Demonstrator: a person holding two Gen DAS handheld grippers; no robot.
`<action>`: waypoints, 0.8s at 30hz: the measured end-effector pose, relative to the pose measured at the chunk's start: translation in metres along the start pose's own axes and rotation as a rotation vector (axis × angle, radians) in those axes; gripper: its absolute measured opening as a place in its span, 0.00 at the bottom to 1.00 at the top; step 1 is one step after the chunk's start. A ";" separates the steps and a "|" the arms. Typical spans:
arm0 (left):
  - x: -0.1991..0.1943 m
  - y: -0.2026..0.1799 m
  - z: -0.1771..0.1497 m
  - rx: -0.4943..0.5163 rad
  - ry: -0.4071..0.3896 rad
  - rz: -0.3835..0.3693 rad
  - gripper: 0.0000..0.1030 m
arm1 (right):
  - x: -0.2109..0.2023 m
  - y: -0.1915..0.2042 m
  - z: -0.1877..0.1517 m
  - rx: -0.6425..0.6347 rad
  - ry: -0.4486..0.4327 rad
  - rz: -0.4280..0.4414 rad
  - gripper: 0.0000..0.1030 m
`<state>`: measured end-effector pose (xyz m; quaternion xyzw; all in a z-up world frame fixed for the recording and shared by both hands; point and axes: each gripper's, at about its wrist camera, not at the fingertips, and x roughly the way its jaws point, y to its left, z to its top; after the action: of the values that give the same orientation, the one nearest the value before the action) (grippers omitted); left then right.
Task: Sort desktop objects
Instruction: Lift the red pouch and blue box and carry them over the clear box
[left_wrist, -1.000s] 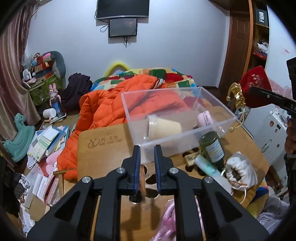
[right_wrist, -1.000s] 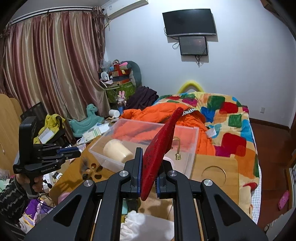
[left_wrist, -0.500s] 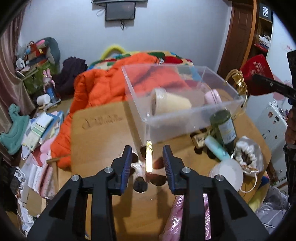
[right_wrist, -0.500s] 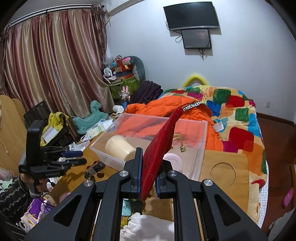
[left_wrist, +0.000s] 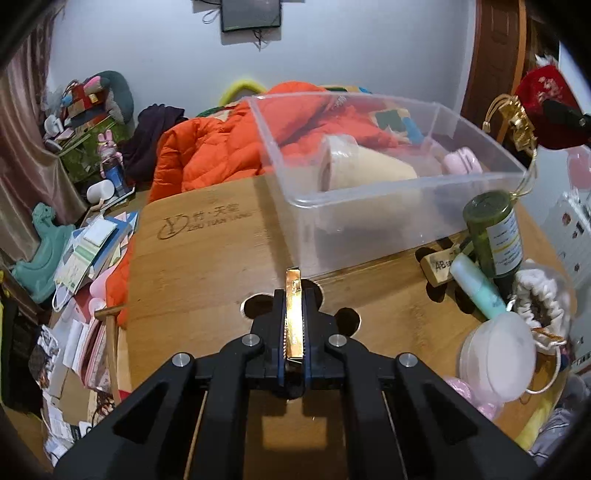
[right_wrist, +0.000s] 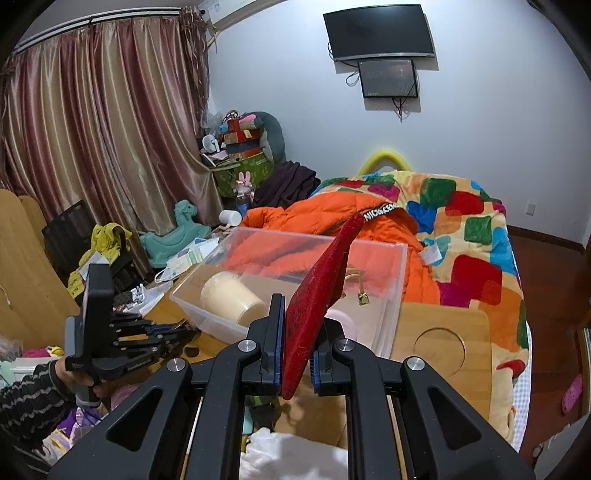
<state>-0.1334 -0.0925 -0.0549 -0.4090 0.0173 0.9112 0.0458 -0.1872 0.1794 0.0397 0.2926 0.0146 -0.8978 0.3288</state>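
Left gripper (left_wrist: 294, 314) tilted down, clamping gold clip (left_wrist: 293, 295) above table (left_wrist: 192, 280).

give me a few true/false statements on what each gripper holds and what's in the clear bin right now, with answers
1. The left gripper is shut on a thin gold clip. True.
2. The right gripper is open with nothing in it. False: it is shut on a red pouch.
3. The clear bin has a beige roll lying in it. True.
4. The green bottle lies inside the bin. False: it is on the wooden table, outside the bin's near wall.
5. The pink item lies on the table next to the bin. False: it is inside the bin.
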 end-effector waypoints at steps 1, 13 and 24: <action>-0.005 0.002 0.000 -0.008 -0.009 -0.003 0.06 | 0.001 -0.001 0.002 0.003 -0.003 0.003 0.10; -0.059 0.012 0.036 -0.020 -0.146 0.004 0.06 | 0.018 0.008 0.029 -0.018 -0.038 0.041 0.10; -0.055 -0.005 0.080 0.020 -0.182 -0.064 0.06 | 0.038 0.021 0.047 -0.067 -0.042 0.065 0.10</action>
<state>-0.1563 -0.0857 0.0395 -0.3242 0.0092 0.9425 0.0802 -0.2223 0.1305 0.0613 0.2629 0.0282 -0.8915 0.3678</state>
